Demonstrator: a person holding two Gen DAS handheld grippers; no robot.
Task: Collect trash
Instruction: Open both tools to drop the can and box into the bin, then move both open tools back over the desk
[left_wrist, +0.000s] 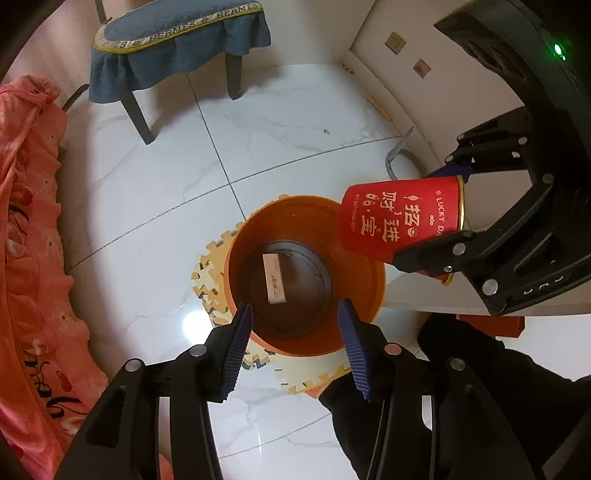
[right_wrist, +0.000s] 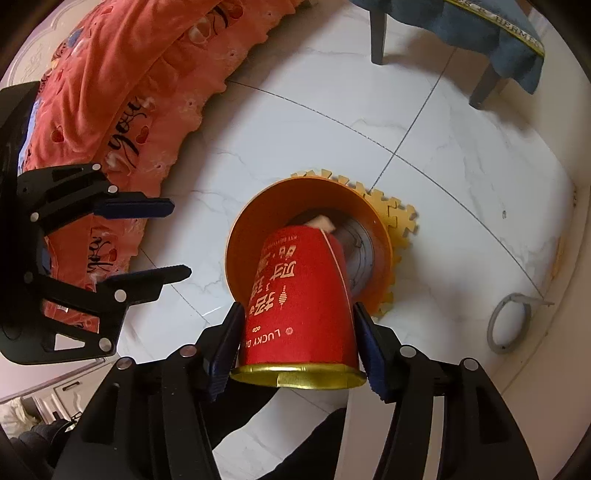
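An orange bin (left_wrist: 236, 266) stands on the floor, with a white rectangular scrap (left_wrist: 274, 278) lying at its bottom. My left gripper (left_wrist: 295, 304) hangs open just above the bin's near rim, nothing between its blue pads. A red paper cup (left_wrist: 399, 218) with gold lettering is tilted over the bin's right rim, base toward the bin. My right gripper (left_wrist: 417, 216) is shut on it. In the right wrist view the cup (right_wrist: 299, 295) sits between the pads of my right gripper (right_wrist: 297, 306), gold rim nearest the camera, above the bin (right_wrist: 236, 236). The left gripper (right_wrist: 181, 239) is at the left.
A yellow foam puzzle mat (left_wrist: 210, 266) lies under the bin. A chair with a blue cover (left_wrist: 177, 48) stands beyond it. Orange-pink bedding (left_wrist: 29, 221) runs along the left. A grey tape ring (right_wrist: 509, 323) lies on the white tiles by the wall. A dark sleeve (left_wrist: 461, 369) is nearby.
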